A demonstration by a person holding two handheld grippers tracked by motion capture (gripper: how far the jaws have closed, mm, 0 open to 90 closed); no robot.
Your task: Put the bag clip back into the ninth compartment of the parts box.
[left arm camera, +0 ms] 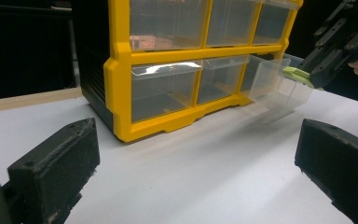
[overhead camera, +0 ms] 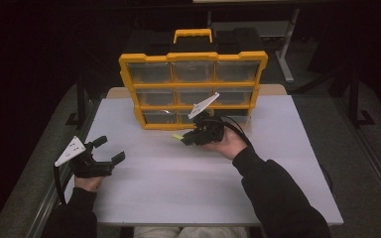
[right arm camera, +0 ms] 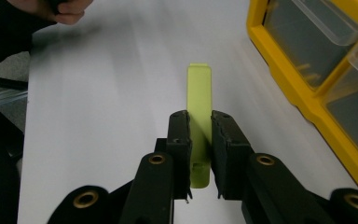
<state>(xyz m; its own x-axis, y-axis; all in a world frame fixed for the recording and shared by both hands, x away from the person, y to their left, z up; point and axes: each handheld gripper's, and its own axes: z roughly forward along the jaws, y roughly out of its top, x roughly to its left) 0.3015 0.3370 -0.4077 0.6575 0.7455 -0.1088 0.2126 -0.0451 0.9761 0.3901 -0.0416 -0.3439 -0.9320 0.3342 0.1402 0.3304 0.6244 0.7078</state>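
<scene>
Right gripper (right arm camera: 199,154), lower centre of the right gripper view: its two black jaws are closed on a flat, lime-green plastic strip (right arm camera: 200,100), which sticks out past the jaw tips above the white table top (right arm camera: 112,116). In the high view this gripper (overhead camera: 187,138) sits at mid-frame, held by the person's right hand (overhead camera: 225,143), with the green strip (overhead camera: 178,136) pointing left, just in front of the lower edge of the cabinet.

Left gripper (overhead camera: 110,150), lower left of the high view: its jaws are spread wide and hold nothing, with the left hand (overhead camera: 88,182) at the table's near-left edge. In the left gripper view the two jaw pads stand far apart in the bottom corners.

Yellow-framed plastic drawer cabinet (overhead camera: 193,89) with clear drawers, upper centre of the high view: it stands upright at the far side of the table. In the left gripper view a clear drawer (left arm camera: 279,84) of the bottom row is pulled partly out at right, near the green strip (left arm camera: 297,73).
</scene>
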